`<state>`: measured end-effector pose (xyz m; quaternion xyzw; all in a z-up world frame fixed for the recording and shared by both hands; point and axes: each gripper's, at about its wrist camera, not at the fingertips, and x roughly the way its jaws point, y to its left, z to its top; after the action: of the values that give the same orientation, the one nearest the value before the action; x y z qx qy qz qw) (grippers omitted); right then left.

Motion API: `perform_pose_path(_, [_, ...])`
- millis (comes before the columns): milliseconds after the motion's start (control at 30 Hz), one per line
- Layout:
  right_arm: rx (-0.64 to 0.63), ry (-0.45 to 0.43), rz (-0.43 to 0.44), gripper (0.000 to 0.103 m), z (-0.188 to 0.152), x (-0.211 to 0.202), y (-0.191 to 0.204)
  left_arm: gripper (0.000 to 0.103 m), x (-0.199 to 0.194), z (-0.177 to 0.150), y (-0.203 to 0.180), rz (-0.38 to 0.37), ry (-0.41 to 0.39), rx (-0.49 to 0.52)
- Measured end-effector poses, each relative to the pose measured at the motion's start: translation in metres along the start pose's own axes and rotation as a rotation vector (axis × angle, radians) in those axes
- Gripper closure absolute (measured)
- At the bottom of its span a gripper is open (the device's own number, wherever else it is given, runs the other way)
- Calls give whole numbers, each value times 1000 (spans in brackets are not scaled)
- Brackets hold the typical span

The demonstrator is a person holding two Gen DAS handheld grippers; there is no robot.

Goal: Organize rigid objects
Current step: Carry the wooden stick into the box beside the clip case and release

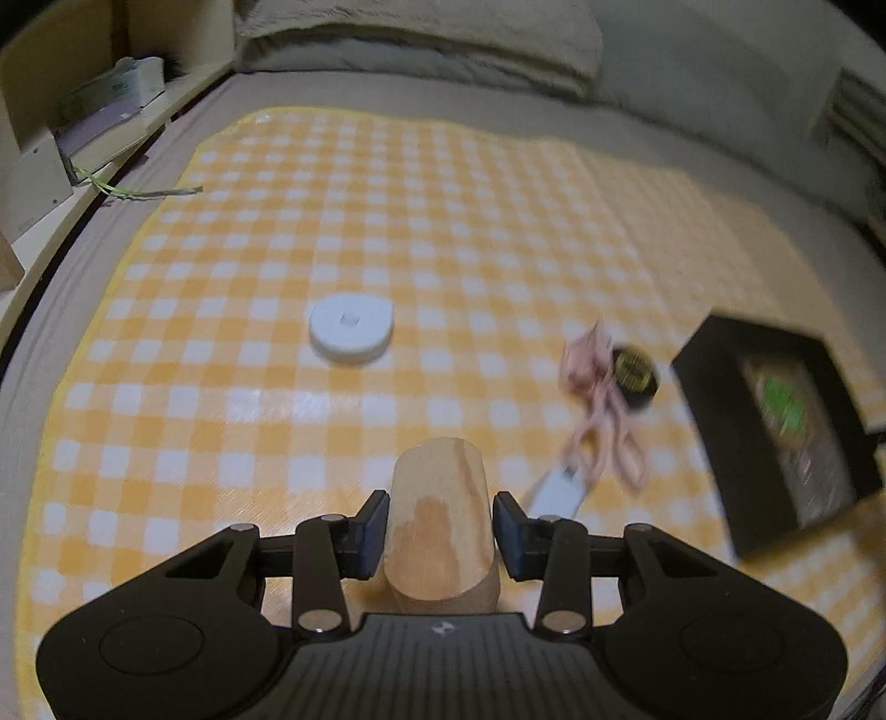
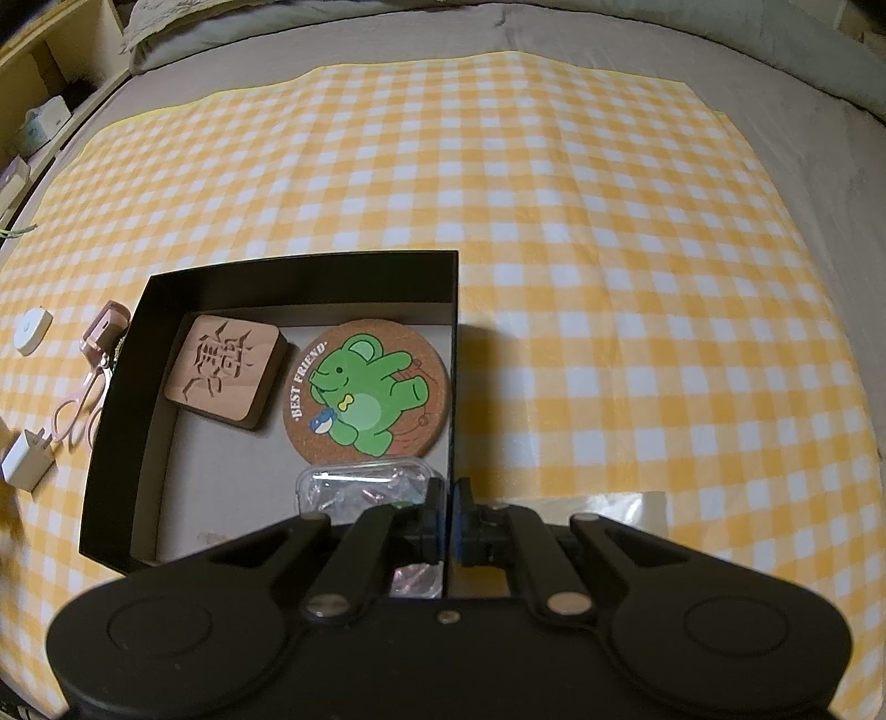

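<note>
Left claw (image 1: 439, 531) pinching a wooden block (image 1: 440, 526), lifted over the checkered cloth (image 1: 443, 221). Right claw (image 2: 447, 518) pressed together on the right wall of the black box (image 2: 455, 354), steadying it. Box holds a carved wooden tile (image 2: 224, 376), bear coaster (image 2: 368, 390) and clear plastic case (image 2: 360, 487).

Advice: carry the block level, lower into the bare front-left floor, release only once it sits flat; keep the wall pinned.

Outside: white puck (image 1: 350, 328), pink eyelash curler (image 1: 601, 410), white charger (image 2: 26, 457). Cloth lies on a bed; pillow (image 1: 421, 39), shelf (image 1: 105, 111) at left.

Home bedroom, bed (image 1: 664, 127), pillow (image 1: 421, 39), checkered cloth (image 2: 609, 221)
</note>
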<state>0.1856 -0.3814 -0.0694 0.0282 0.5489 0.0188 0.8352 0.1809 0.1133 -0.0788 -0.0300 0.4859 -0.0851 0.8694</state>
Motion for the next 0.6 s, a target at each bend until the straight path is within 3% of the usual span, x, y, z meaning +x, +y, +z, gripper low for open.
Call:
perform_pose_path(267, [1,-1,-3,100,0,0,3,61,-7,29,-42,-105,-90,-31])
perform_pose_path(600, [2,-1,-6,100,0,0,1,61,-9,47,-143,-250,-110,130])
